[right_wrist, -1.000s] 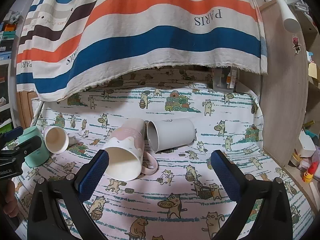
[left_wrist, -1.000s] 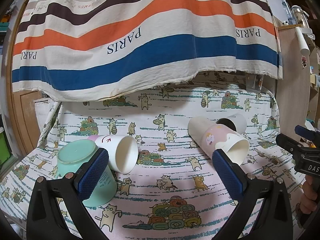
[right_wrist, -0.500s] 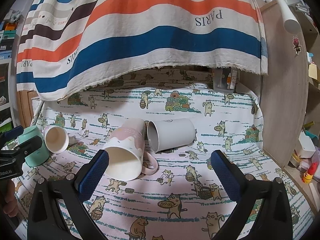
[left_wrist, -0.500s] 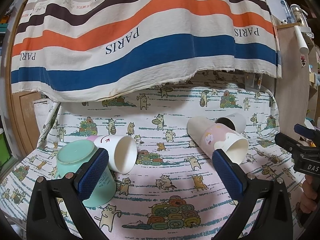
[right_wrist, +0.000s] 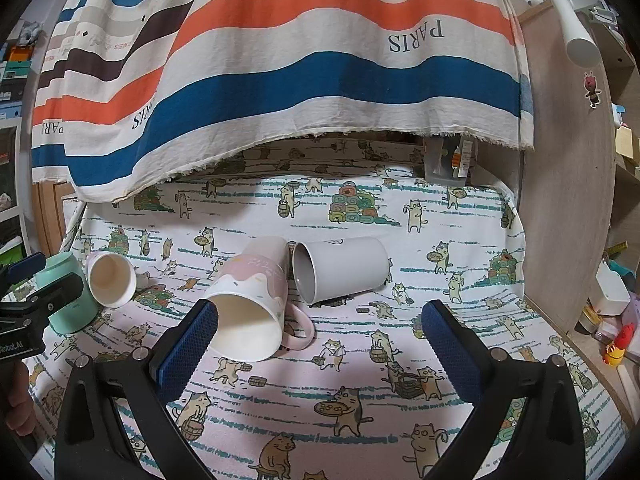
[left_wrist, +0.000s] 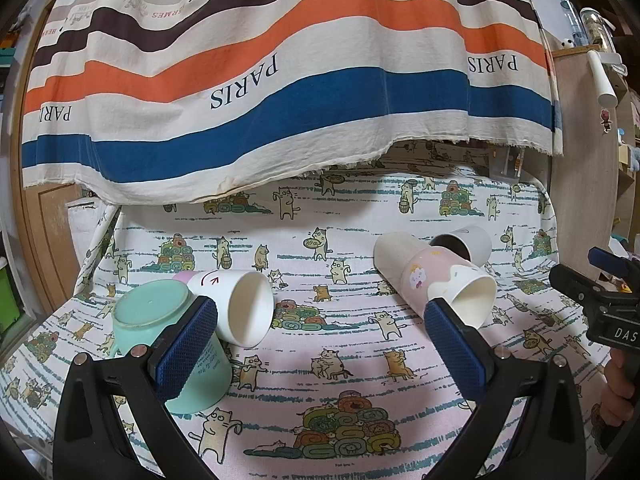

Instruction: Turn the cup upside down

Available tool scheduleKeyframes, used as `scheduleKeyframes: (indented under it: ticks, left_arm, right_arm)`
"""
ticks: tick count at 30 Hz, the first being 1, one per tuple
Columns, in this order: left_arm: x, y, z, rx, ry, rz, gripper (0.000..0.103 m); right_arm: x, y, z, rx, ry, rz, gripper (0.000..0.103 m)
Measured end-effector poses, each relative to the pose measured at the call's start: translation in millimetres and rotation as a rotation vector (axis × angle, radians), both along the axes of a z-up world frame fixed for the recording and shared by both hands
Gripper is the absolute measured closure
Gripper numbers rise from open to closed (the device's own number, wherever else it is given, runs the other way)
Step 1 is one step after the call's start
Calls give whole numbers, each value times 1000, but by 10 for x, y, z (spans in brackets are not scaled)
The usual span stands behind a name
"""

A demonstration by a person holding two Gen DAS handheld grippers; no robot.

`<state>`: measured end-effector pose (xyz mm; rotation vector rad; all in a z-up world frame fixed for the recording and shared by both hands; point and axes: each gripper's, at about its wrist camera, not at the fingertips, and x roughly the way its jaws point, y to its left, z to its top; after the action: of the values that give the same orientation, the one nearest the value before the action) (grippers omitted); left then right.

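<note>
Your left hand-held gripper [left_wrist: 320, 332] and right hand-held gripper [right_wrist: 318, 334] both hang with fingers wide apart, gripping nothing. You seem to be between cups: the mint cup [left_wrist: 168, 340] already stands inverted near left. Next, probably close on the pink mug [right_wrist: 250, 312] lying sideways on the table [right_wrist: 360, 400] and turn its mouth down.

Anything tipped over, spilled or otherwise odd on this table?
Three cups lie on their sides on the cat-print cloth: the pink mug, the grey cup beside it, and the small white cup. Only the mint cup stands upside down. No spill or damage shows. Both grippers are open and empty.
</note>
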<state>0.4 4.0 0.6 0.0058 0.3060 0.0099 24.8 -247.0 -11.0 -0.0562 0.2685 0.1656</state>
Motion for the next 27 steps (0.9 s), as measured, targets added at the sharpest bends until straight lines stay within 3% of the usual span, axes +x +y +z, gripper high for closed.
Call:
scheduleKeyframes:
  ticks: [27]
  left_arm:
    - [-8,-51,-27,4,9,-28,0]
  right_arm:
    - [-2,-18,6,-1,-1,-6,0]
